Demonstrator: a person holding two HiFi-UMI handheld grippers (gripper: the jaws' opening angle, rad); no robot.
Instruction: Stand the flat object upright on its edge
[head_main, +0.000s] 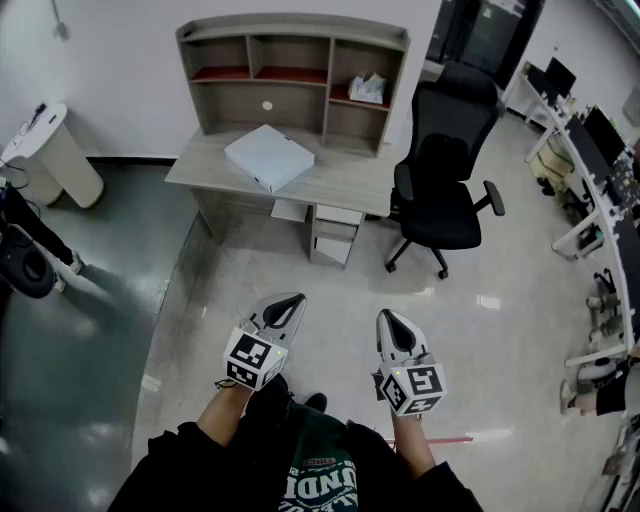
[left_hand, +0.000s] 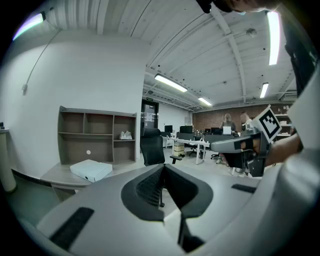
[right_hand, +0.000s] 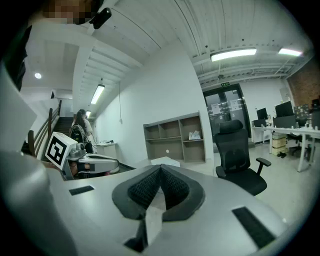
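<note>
A flat white box (head_main: 269, 157) lies face down on the grey desk (head_main: 350, 180), well ahead of me. The left gripper view shows the same box (left_hand: 91, 169) on the desk at the left, and the right gripper view catches the box (right_hand: 165, 161) just past the jaw tips. My left gripper (head_main: 291, 305) and right gripper (head_main: 391, 322) hover side by side over the floor, far short of the desk. Both are shut with nothing between the jaws.
A grey shelf unit (head_main: 295, 72) stands at the desk's back. A black office chair (head_main: 445, 170) sits right of the desk. A white bin (head_main: 52, 155) stands at the far left, and more desks with monitors (head_main: 598, 150) line the right side.
</note>
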